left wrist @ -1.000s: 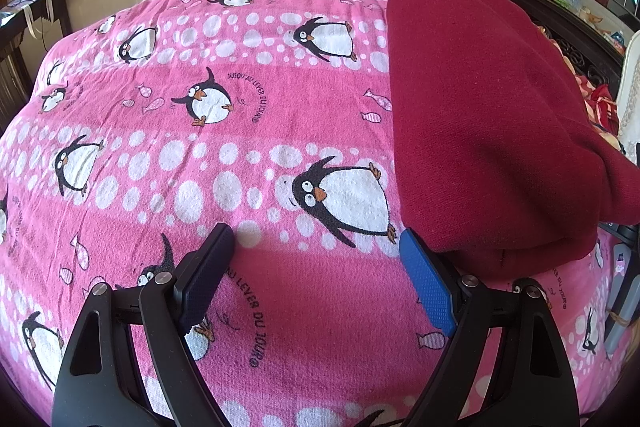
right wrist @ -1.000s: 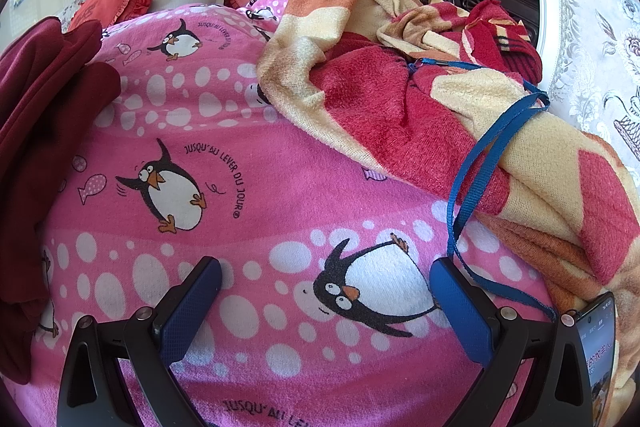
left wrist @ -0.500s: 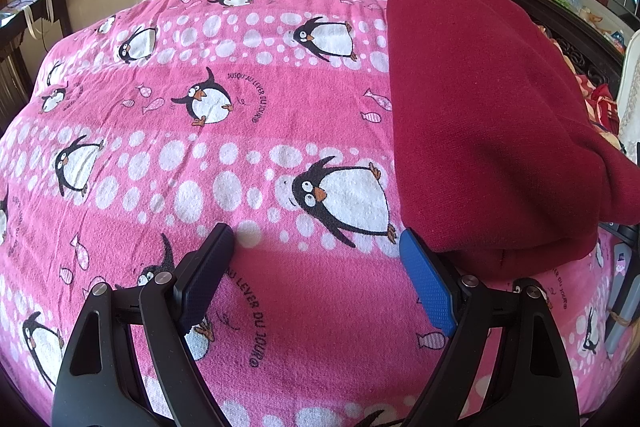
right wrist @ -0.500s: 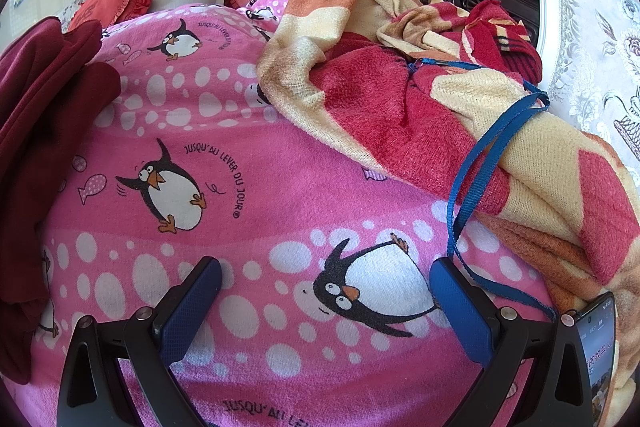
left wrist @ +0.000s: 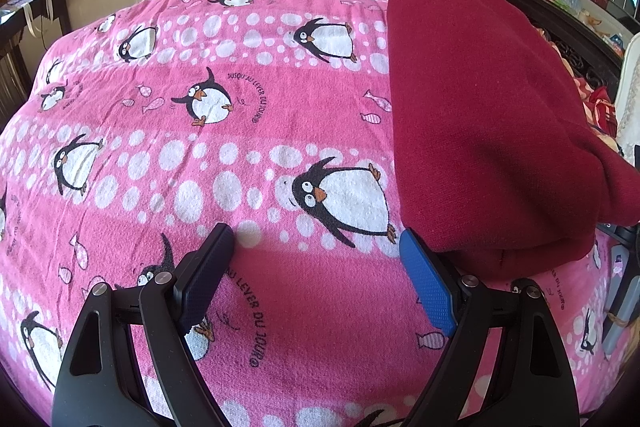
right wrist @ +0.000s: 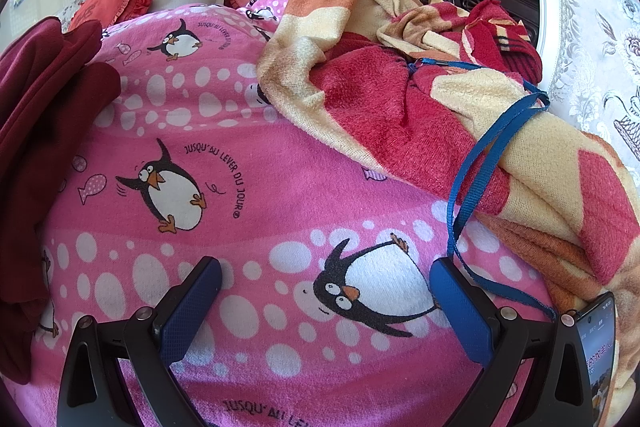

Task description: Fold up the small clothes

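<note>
Meanwhile, both grippers (fingers apart) above penguin blanket [left wrist: 280,307], dark red garment [left wrist: 480,115] beside

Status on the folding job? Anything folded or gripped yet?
Done: the dark red garment lies flat on the pink penguin blanket, looking folded at its near edge. In hand: nothing; the left gripper and the right gripper are both open, empty. Left: unclear; no other small clothes can be made out.
</note>
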A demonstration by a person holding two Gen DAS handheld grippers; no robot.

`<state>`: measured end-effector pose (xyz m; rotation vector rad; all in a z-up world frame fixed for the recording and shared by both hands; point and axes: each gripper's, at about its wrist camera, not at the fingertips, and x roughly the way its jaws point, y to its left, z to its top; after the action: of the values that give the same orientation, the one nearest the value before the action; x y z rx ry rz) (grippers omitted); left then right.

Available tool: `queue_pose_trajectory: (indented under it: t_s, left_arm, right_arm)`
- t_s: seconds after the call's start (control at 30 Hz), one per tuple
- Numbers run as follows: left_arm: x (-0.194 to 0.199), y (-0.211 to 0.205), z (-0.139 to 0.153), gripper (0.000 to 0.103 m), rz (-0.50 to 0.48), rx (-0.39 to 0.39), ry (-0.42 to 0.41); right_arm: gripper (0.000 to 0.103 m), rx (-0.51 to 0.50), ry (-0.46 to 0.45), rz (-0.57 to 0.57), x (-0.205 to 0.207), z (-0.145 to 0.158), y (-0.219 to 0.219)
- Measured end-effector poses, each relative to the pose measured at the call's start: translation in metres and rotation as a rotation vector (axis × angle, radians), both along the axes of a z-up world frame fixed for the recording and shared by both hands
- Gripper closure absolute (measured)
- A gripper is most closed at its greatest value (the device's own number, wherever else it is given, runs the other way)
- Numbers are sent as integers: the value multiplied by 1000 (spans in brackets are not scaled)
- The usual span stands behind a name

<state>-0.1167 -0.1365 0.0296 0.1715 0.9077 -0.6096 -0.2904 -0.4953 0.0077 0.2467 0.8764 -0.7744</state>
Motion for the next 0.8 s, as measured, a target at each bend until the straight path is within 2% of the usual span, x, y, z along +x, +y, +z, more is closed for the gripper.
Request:
queue_pose_trajectory:
  t_s: [0.23, 0.33, 0.47, 0.6, 0.8]
  left_arm:
    - [0, 0, 4, 18, -24, 1, 16]
    - [3, 4, 9, 18, -50, 1, 73]
    - [14, 11, 21, 18, -37, -70, 177]
    - [15, 16, 47, 18, -19, -140, 135]
    - [18, 9, 67, 18, -20, -112, 75]
  right_arm:
    - [0, 0, 0, 0, 0, 0, 0]
    - [0, 0, 0, 0, 0, 0, 0]
    - [0, 0, 0, 0, 0, 0, 0]
    - [0, 0, 0, 0, 0, 0, 0]
    - [0, 0, -1, 0, -1, -1, 1]
